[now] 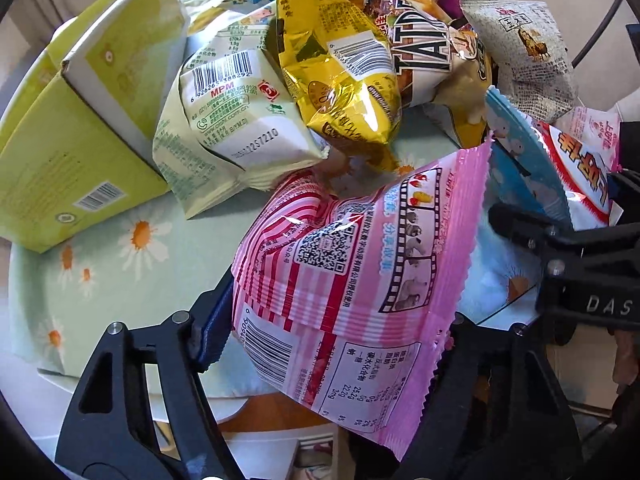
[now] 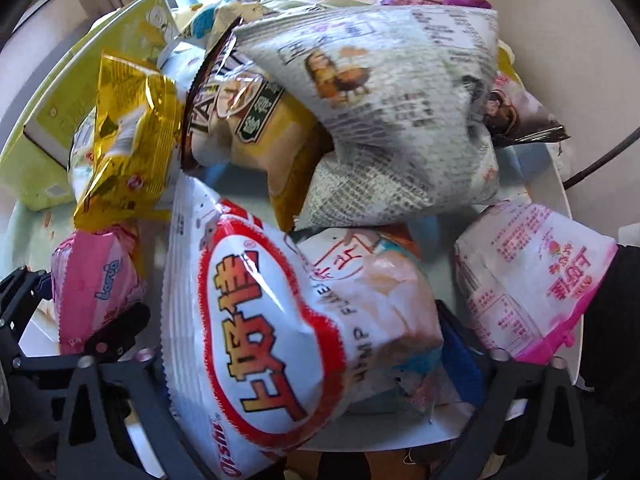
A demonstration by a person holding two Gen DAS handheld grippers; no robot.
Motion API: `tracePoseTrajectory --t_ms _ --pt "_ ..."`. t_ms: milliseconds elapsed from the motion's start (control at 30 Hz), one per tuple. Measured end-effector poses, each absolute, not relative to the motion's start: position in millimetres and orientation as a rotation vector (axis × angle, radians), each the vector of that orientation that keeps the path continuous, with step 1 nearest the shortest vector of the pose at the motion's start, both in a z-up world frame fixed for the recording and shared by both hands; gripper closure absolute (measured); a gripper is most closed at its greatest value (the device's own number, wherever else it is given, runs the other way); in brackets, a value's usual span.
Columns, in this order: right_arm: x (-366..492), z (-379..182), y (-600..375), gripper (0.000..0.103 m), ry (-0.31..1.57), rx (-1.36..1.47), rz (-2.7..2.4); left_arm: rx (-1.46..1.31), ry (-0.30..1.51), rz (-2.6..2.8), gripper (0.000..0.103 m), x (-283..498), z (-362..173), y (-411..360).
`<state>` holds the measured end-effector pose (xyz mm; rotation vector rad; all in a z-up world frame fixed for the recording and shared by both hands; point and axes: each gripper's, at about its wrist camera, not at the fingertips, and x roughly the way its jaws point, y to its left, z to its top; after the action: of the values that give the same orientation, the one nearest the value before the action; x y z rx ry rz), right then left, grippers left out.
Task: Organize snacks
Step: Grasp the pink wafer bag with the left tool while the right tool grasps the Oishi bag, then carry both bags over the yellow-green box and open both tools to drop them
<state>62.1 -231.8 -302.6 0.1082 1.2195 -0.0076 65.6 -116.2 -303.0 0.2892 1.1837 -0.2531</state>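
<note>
My left gripper (image 1: 332,344) is shut on a pink striped snack bag (image 1: 352,280), held over the near edge of a round table. My right gripper (image 2: 320,340) is shut on a white Oishi bag with a red oval logo (image 2: 272,320). In the left wrist view the right gripper (image 1: 560,232) shows at the right with that white and blue bag (image 1: 532,160). In the right wrist view the left gripper (image 2: 72,312) shows at the left with the pink bag (image 2: 96,284). A heap of snack bags lies behind both.
A gold foil bag (image 1: 340,64), a cream bag with a barcode (image 1: 236,116), a brown TATO bag (image 1: 424,48) and a newsprint-patterned bag (image 2: 400,120) are piled on the daisy tablecloth (image 1: 132,248). A green box (image 1: 68,120) stands at the left. A pink-white bag (image 2: 532,280) lies right.
</note>
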Motion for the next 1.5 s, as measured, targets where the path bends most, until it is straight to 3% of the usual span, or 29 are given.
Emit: tracePoseTrajectory --t_ms 67,267,1067,1500 --pt "60.3 -298.6 -231.5 0.026 1.211 0.105 -0.002 0.283 1.185 -0.254 0.035 66.7 -301.1 -120.0" --pt "53.1 -280.3 -229.0 0.033 1.197 0.116 0.029 0.265 1.179 -0.249 0.037 60.2 -298.3 -119.4" --pt "41.9 -180.8 -197.4 0.033 1.032 0.052 0.273 0.124 1.039 -0.099 0.037 26.9 -202.5 -89.8" --pt "96.4 -113.5 -176.8 0.033 0.932 0.030 0.454 0.043 0.891 0.047 0.037 78.4 -119.7 -32.8"
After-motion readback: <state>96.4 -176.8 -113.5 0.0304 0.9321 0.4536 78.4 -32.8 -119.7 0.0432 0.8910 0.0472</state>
